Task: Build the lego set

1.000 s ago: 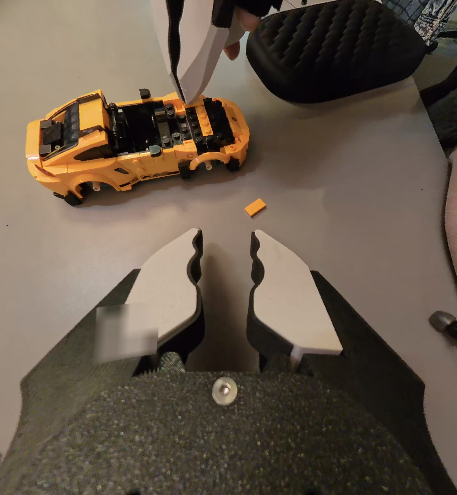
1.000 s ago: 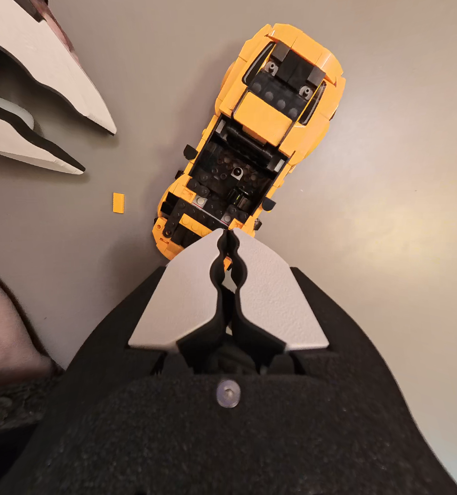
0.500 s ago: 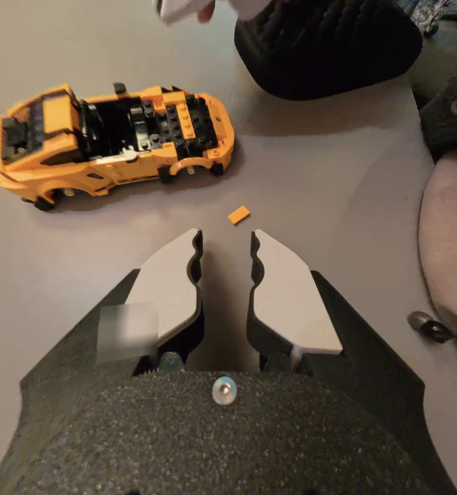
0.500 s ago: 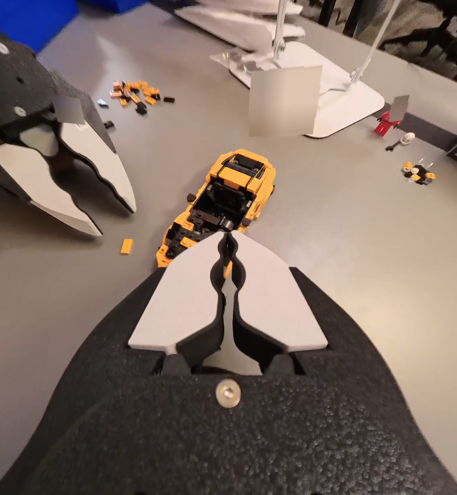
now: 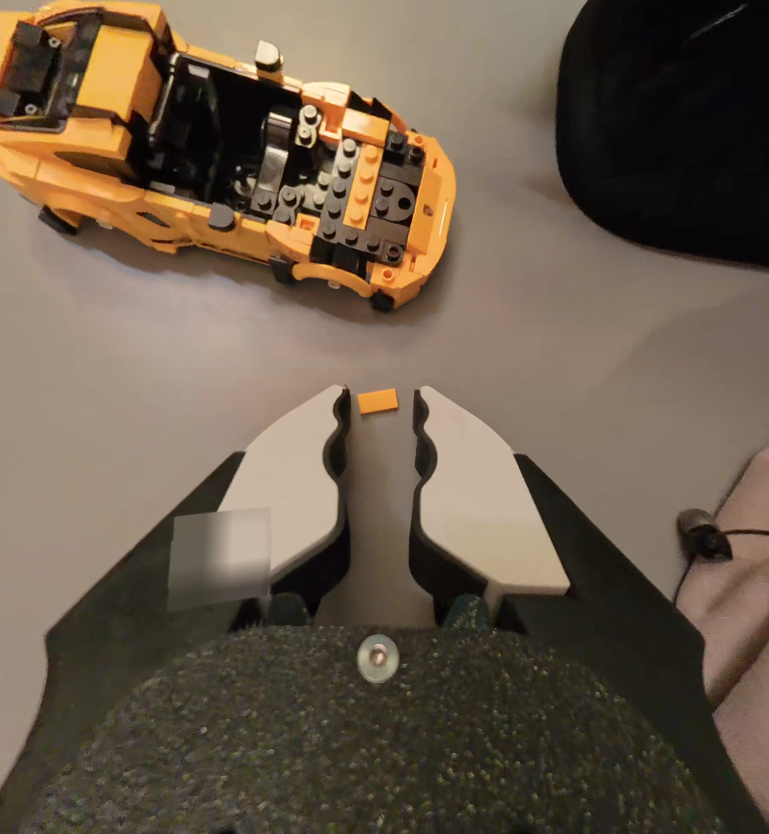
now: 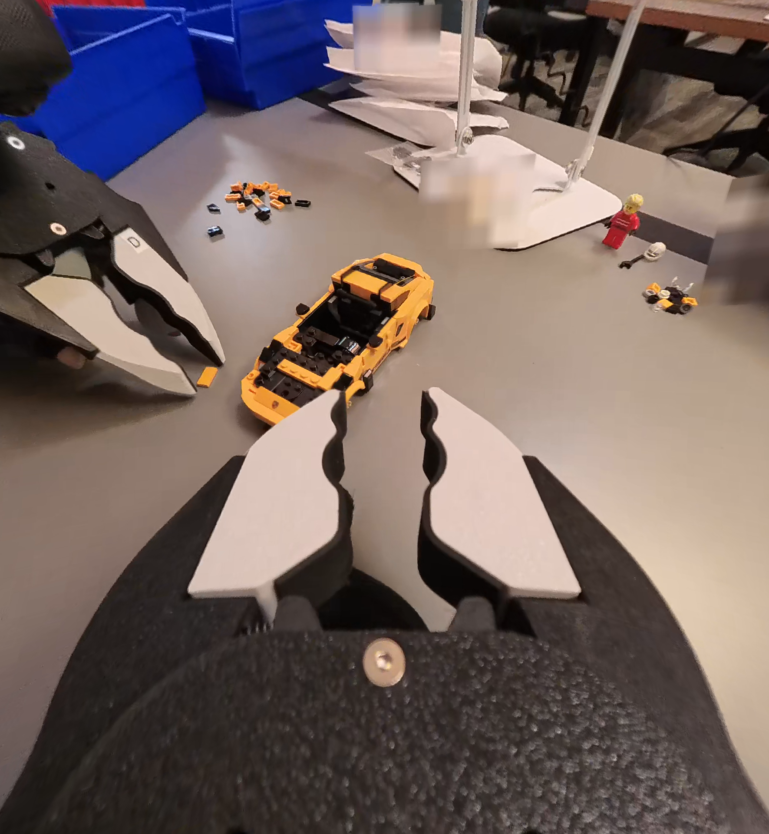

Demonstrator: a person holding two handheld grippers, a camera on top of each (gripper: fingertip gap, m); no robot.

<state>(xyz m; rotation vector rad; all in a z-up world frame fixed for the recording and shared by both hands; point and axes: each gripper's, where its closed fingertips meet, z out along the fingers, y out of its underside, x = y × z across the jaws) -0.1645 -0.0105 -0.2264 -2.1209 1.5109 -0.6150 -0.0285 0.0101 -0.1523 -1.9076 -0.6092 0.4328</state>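
Note:
An orange and black lego car (image 5: 220,171) with an open top stands on the grey table; it also shows in the right wrist view (image 6: 342,338). A small flat orange tile (image 5: 377,400) lies on the table just ahead of and between the tips of my left gripper (image 5: 380,395), which is open and empty. In the right wrist view the same tile (image 6: 207,376) lies between the left gripper's fingertips (image 6: 172,383). My right gripper (image 6: 382,397) is open and empty, raised just in front of the car's nose.
A pile of loose orange and black pieces (image 6: 258,201) lies behind the car. Blue bins (image 6: 148,76), papers and a white stand base (image 6: 567,207) are at the back. A red minifigure (image 6: 621,223) and a small sub-assembly (image 6: 669,298) stand at the right. A black chair back (image 5: 689,126) is beyond the table. My right fingertips sit around 15 centimeters from my left ones. Measured from the fingertips, the small sub-assembly (image 6: 669,298) is 25 centimeters or so from the right gripper and 35 centimeters from the left.
My left gripper has moved forward and down so the orange tile now sits between its tips. My right gripper has lifted off the car's nose, drawn back and opened.

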